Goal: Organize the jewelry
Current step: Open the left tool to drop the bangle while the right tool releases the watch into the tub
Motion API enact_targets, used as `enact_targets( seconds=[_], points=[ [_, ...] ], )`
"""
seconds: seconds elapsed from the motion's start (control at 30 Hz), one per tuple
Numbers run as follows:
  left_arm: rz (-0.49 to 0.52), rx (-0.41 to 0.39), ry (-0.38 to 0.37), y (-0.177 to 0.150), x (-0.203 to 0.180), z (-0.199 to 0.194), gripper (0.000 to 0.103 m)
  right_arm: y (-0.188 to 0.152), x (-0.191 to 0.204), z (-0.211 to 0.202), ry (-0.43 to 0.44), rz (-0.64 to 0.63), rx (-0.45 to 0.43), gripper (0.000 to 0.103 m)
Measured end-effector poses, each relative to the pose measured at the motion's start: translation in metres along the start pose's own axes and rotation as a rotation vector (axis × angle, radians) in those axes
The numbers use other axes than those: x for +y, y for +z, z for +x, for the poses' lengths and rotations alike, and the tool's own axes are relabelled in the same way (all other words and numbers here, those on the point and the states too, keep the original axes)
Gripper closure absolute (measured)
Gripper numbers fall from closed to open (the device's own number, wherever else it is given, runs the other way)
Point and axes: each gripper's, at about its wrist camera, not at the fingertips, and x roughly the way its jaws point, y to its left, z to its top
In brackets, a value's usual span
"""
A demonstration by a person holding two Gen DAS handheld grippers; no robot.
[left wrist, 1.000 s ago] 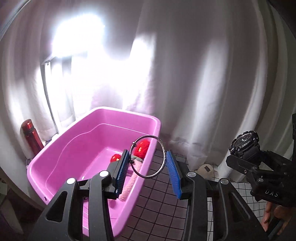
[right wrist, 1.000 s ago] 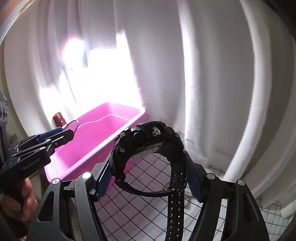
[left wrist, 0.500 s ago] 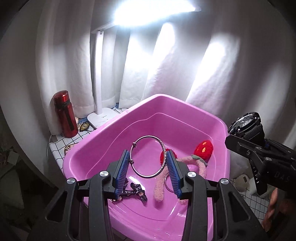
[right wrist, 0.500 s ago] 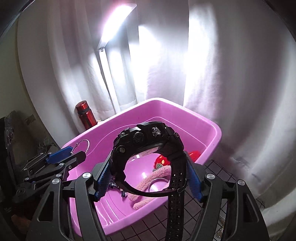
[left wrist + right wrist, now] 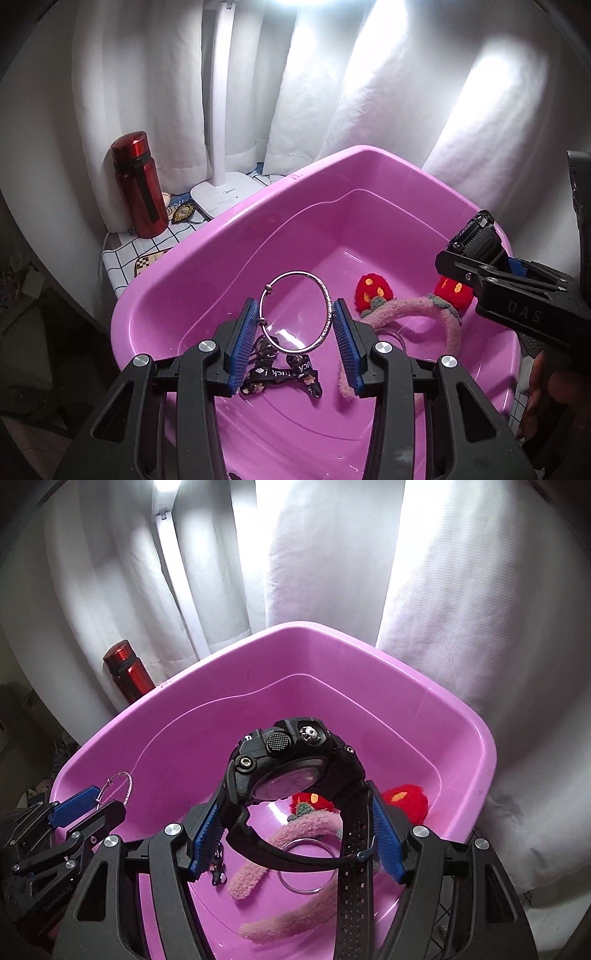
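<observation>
Glossy plastic tub [image 5: 236, 236], shiny metal bangle [image 5: 295, 312], fuzzy cloth headband [image 5: 413, 310].

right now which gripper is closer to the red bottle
Left. The left gripper, holding the silver bangle, hovers over the tub's bottle-side end; the right gripper is farther from the red bottle.

A bright desk lamp [image 5: 218, 92] shone from the top and made white glare on the curtain [image 5: 406, 85]. The corners were dark and bent round. Everything looked sharp.

both wrist views | close, angled down (side by side) | share pink tub [image 5: 369, 155]
</observation>
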Motion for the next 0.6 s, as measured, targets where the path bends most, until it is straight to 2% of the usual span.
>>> enact_targets(
  seconds=[0.23,0.3,0.33,0.37,0.6],
  points=[
    [0.008,0.021,0.009,0.003,-0.002,0.003,0.060,0.009,-0.005,0.019,-0.056,0.003,0.067,0.035],
    [0.006,0.021,0.021,0.003,0.000,0.002,0.045,0.013,-0.005,0.018,-0.075,0.012,0.060,0.033],
    [-0.002,0.015,0.016,0.004,0.001,0.000,0.032,0.015,-0.006,0.016,-0.086,0.016,0.057,0.032],
    [-0.010,0.005,0.013,0.004,0.003,-0.002,0.027,0.017,-0.006,0.015,-0.089,0.021,0.054,0.032],
    [-0.017,0.016,0.020,0.004,0.004,-0.003,0.027,0.021,-0.013,0.002,-0.097,0.048,0.020,0.032]
  ],
)
